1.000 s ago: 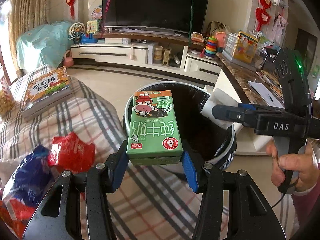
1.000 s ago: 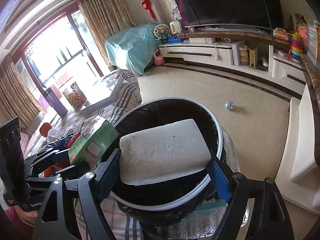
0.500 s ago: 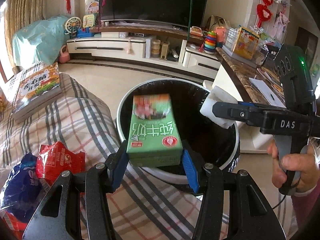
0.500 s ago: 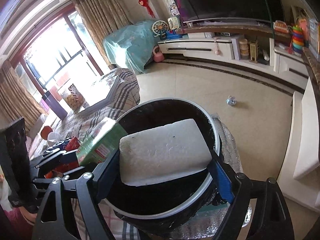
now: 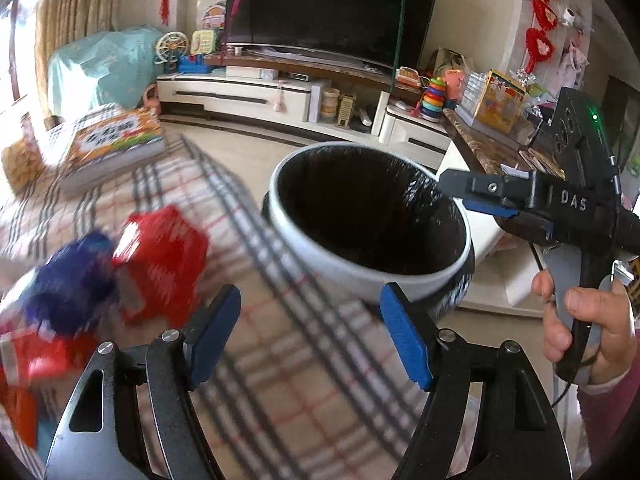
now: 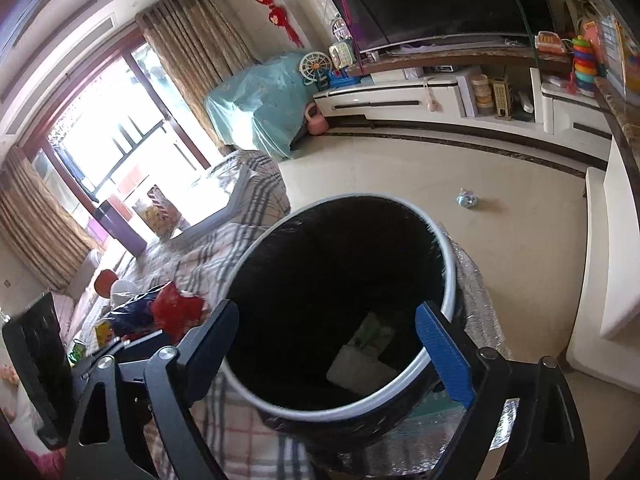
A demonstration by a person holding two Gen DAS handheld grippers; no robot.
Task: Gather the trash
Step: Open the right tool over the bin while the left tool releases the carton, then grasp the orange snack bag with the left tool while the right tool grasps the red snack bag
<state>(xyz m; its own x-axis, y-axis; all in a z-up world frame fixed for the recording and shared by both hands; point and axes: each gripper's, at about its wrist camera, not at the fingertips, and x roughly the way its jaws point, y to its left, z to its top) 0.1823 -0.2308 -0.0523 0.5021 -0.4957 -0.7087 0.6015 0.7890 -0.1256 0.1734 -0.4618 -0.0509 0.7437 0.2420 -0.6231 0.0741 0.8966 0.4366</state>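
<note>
The black-lined trash bin (image 5: 360, 276) with a white rim stands against the plaid-covered table. My left gripper (image 5: 311, 296) hovers over the plaid cloth just short of the rim, its jaws opening with nothing between them. My right gripper (image 6: 326, 312) hangs over the bin's mouth (image 6: 448, 272), also opening and empty. At the bottom of the bin lie the green milk carton (image 6: 374, 332) and a white foam slab (image 6: 356, 368). A red wrapper (image 5: 160, 256) and a blue wrapper (image 5: 72, 284) lie blurred on the cloth to the left.
A colourful book (image 5: 116, 144) lies at the table's far end. A hand (image 5: 588, 320) holds the right gripper's handle beside a white counter (image 5: 480, 148). Silver foil (image 6: 476, 292) lies under the bin. A small blue object (image 6: 467, 199) sits on the floor.
The left gripper let go of the green carton and the right let go of the white slab; both now lie in the bin. The left gripper swung left over the cloth.
</note>
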